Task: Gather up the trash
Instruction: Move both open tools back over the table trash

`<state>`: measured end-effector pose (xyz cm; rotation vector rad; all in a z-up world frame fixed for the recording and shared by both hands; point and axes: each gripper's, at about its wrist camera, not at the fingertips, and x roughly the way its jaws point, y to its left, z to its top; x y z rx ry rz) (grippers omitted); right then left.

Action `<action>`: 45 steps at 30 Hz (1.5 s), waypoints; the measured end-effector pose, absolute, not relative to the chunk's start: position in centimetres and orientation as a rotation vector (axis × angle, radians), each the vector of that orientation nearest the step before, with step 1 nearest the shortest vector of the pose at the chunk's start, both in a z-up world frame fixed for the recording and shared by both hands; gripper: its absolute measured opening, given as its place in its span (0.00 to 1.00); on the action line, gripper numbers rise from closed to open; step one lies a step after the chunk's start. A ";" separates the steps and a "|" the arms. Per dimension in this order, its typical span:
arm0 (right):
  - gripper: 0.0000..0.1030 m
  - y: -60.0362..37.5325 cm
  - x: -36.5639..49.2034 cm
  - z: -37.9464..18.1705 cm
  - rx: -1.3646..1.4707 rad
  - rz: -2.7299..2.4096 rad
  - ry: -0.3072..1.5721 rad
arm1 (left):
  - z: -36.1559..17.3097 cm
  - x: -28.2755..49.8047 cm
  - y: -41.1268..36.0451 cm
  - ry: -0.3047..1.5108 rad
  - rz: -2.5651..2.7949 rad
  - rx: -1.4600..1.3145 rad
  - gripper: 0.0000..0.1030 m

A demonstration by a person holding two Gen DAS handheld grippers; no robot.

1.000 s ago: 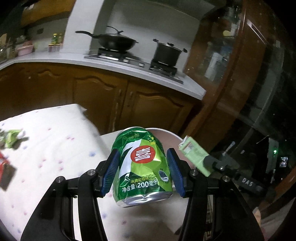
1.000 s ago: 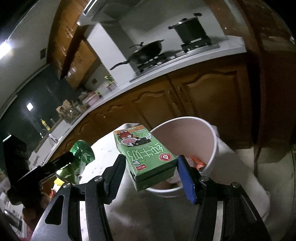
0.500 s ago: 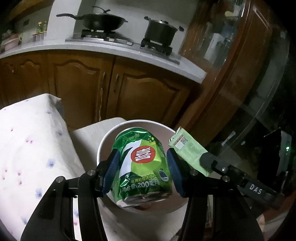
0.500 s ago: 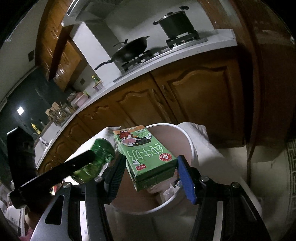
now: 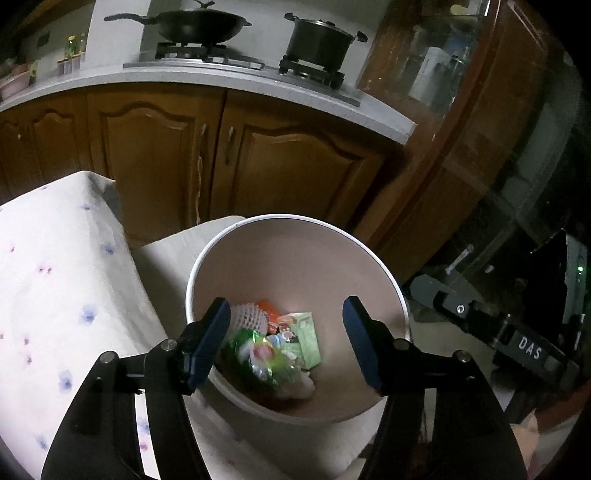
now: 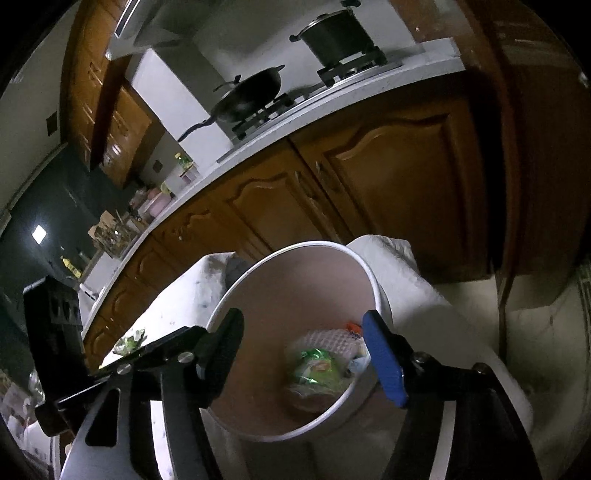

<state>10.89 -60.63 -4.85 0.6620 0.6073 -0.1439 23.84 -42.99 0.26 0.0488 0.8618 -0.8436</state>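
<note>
Down at the bottom of the white bucket (image 5: 295, 229) lies the trash: a crumpled green can (image 5: 258, 354), a green carton (image 5: 306, 338) just beside it, a white foam net (image 5: 245, 315) and an orange wrapper (image 5: 267, 308) behind them, all touching in one small pile. Both grippers hang above the bucket's mouth with nothing between their fingers. The left gripper (image 5: 286, 341) has its blue pads spread wide, and the right gripper (image 6: 303, 356) is spread just as wide.

The bucket stands on a pale cloth-covered seat (image 5: 173, 254), just beside a table under a flowered cloth (image 5: 55, 258). Behind it run brown cabinet doors (image 5: 147, 147) and a counter with a wok (image 5: 192, 24) and a pot (image 5: 319, 38) on the stove.

The likeliest trouble, as I judge it, is a finger catching the bucket's rim on the way out: the bucket looks light and its perch soft, so a knock could tip it and spill the pile. The two grippers are also close together over the same opening and could bump each other.

Only the left view shows the carton and orange wrapper plainly; from the right they are mostly hidden behind a blue pad. Only the right view shows a scrap of green wrapper (image 6: 129, 341) on the table, so some collecting seems to remain.
</note>
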 end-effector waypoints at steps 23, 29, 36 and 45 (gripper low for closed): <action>0.78 -52.2 11.2 -2.0 0.617 -0.034 0.577 | 1.8 21.2 -26.6 0.827 -0.651 -0.129 0.66; 0.78 -48.1 12.6 -2.1 0.588 0.033 0.605 | 1.6 20.5 -22.0 0.823 -0.592 -0.160 0.66; 0.78 -44.2 13.6 -2.0 0.557 0.093 0.626 | 0.7 19.9 -16.3 0.831 -0.520 -0.198 0.66; 0.78 -39.1 15.6 -1.9 0.500 0.178 0.659 | 0.4 20.0 -9.8 0.822 -0.413 -0.229 0.66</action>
